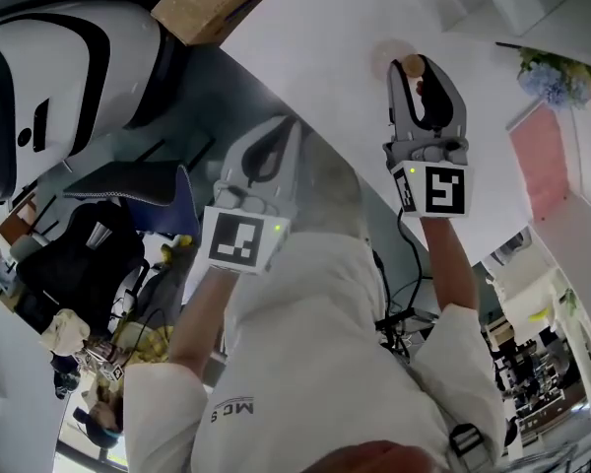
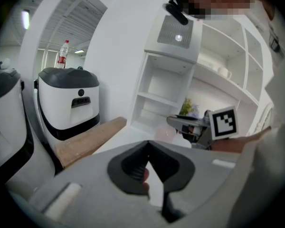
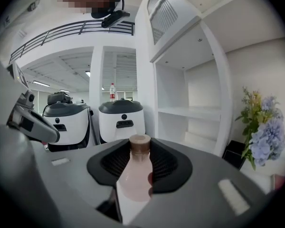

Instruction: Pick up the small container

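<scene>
Sitting pinched between the jaws of the right gripper (image 1: 419, 67), the small pale-pink translucent bottle with a brown cap (image 3: 133, 182) is held up in the air. Its rounded body could swivel or slide out if the pinch eases. That forearm reaches out near level; the left gripper (image 2: 148, 144) hangs alongside, jaws pressed together, empty.

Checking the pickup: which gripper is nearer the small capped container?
Right. The right gripper is clamped on the small container; the left gripper hangs off to its side, apart from it, jaws together and empty.
</scene>
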`<state>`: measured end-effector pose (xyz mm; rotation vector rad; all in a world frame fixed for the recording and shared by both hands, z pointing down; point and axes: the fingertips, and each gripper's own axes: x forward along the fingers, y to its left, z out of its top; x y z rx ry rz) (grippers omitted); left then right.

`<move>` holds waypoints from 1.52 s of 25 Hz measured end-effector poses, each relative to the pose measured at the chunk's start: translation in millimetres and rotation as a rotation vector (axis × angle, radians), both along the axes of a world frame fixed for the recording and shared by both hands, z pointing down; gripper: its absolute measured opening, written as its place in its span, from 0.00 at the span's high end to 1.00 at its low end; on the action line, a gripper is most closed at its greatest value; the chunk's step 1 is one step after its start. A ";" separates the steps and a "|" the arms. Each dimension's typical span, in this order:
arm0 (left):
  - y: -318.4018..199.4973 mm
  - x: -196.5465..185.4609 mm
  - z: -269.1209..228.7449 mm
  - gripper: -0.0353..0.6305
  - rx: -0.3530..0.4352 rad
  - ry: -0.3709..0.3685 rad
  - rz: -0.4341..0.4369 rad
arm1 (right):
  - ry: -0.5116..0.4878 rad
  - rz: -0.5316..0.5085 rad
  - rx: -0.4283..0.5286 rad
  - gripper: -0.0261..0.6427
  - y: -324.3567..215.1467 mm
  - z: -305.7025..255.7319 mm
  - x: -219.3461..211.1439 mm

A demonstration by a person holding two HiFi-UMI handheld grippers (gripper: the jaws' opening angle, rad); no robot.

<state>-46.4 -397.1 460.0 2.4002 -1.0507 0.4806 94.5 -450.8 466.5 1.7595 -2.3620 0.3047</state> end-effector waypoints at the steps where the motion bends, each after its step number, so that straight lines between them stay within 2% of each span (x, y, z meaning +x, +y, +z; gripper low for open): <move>1: 1.3 1.0 -4.8 0.94 0.004 0.002 0.004 | -0.005 0.006 0.004 0.77 3.4 -8.2 1.3; 8: 11.1 7.4 -29.8 0.94 0.049 0.001 0.051 | -0.006 0.000 0.028 0.77 31.8 -53.1 6.9; 20: 29.6 14.4 -90.2 0.94 0.124 0.039 0.077 | 0.000 0.007 0.063 0.77 78.7 -118.9 6.9; 38: 45.2 3.3 -130.1 0.94 0.193 0.070 0.030 | 0.010 0.018 0.038 0.77 119.1 -136.8 6.8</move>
